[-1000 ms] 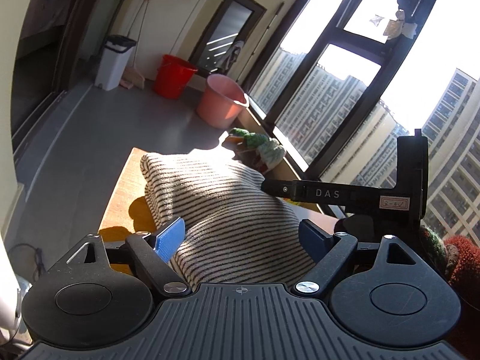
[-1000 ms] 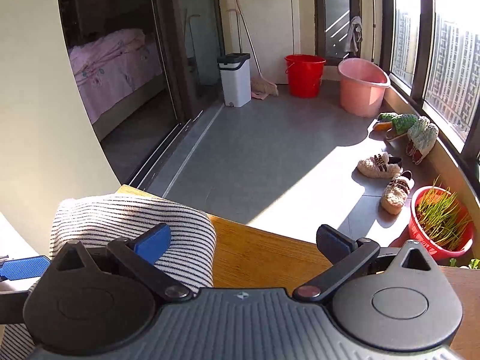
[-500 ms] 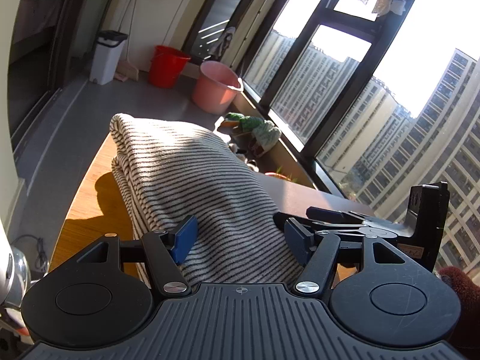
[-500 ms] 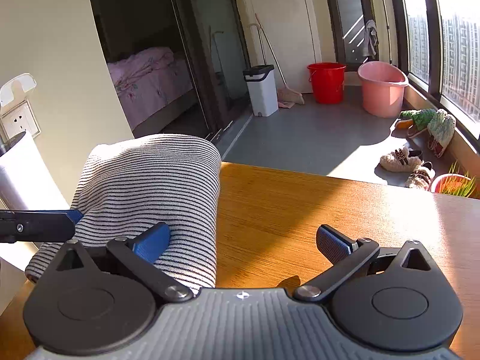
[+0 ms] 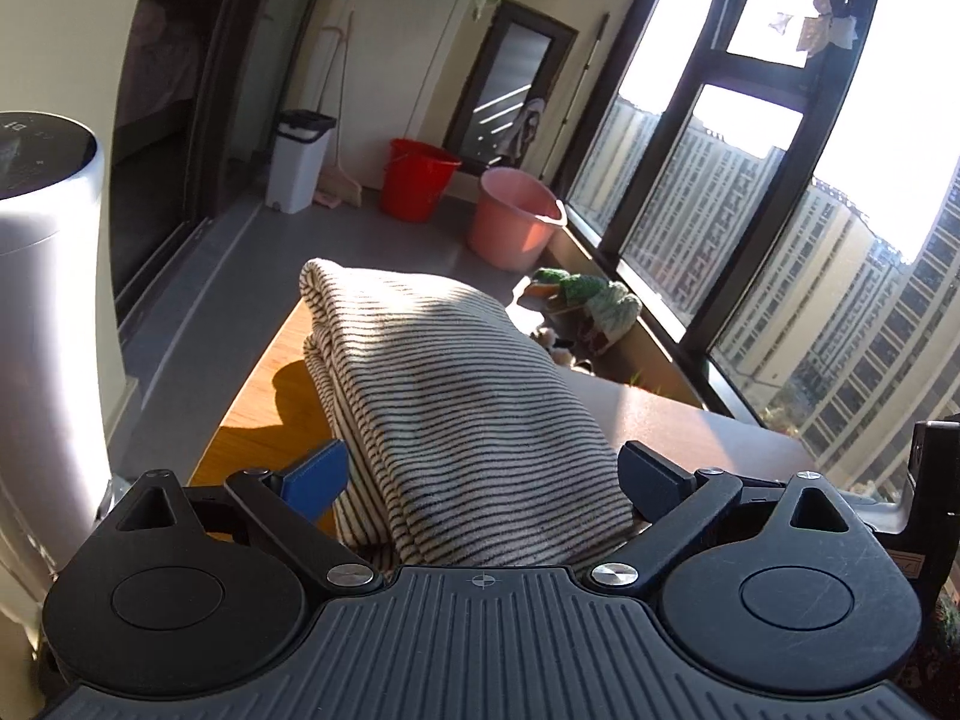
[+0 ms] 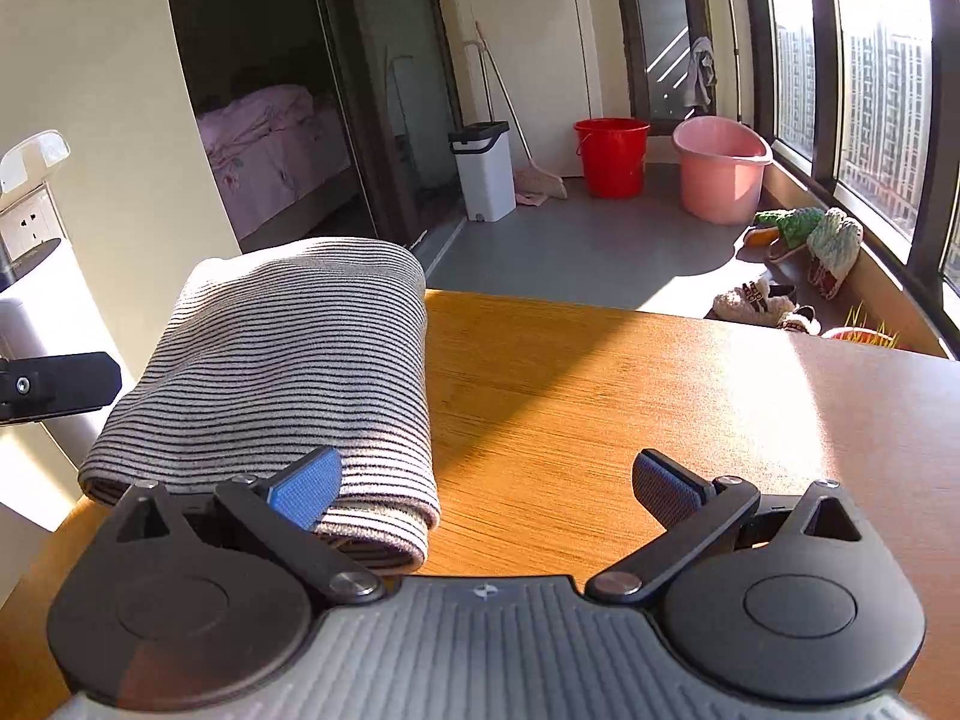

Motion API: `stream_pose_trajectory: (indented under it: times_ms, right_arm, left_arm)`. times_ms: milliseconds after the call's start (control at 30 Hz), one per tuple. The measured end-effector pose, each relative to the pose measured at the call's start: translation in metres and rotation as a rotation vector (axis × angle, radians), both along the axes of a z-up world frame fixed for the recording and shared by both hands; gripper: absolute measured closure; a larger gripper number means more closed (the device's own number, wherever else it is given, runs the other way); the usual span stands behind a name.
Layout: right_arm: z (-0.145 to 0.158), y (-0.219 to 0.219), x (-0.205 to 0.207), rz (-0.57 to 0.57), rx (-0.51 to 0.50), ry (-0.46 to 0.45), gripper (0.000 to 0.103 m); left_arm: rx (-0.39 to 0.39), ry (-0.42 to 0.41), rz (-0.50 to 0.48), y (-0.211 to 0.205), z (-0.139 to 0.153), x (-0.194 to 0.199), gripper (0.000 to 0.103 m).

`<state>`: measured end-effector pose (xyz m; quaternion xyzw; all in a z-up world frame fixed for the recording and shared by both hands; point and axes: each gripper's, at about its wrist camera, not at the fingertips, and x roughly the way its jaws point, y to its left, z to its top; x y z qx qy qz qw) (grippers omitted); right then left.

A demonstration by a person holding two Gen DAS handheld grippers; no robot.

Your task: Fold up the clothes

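Observation:
A folded garment with thin black and white stripes (image 5: 456, 396) lies on the wooden table (image 6: 600, 408), near its left edge. My left gripper (image 5: 483, 474) is open, and the garment's near end sits between its blue fingers (image 5: 315, 474) without being squeezed. My right gripper (image 6: 486, 486) is open too; its left fingertip (image 6: 306, 486) hangs over the garment's (image 6: 288, 372) near right corner, its other finger over bare wood. A black part of the left gripper (image 6: 54, 381) shows at the left edge of the right wrist view.
A white cylindrical appliance (image 5: 42, 300) stands close to the table's left side. Beyond the far edge, the balcony floor holds a white bin (image 6: 483, 171), a red bucket (image 6: 612, 156), a pink basin (image 6: 720, 177) and slippers (image 6: 756, 300). Windows run along the right.
Both grippers have drawn back toward the garment's near end, which now lies flat on the table. The left gripper's fingers stand wider apart than half a second ago.

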<state>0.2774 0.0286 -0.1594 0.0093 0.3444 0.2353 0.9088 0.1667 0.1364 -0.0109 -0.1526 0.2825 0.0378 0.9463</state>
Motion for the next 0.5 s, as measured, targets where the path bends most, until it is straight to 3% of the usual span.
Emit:
stream_pose_trajectory:
  times_ms: [133, 267, 367, 500]
  right_arm:
    - [-0.01, -0.007, -0.032, -0.004, -0.021, 0.071, 0.0]
    - [-0.02, 0.0, -0.067, 0.013, -0.1, 0.009, 0.0]
    - [-0.026, 0.008, -0.086, 0.006, -0.17, -0.049, 0.0]
    - [-0.028, 0.005, -0.09, -0.022, -0.161, -0.066, 0.0]
  left_arm:
    - [0.044, 0.035, 0.085, -0.013, -0.009, -0.028, 0.0]
    - [0.015, 0.123, 0.156, -0.023, -0.034, -0.049, 0.0]
    - [0.061, 0.097, 0.19, -0.033, -0.037, -0.061, 0.0]
    - [0.117, 0.091, 0.17, -0.041, -0.042, -0.067, 0.0]
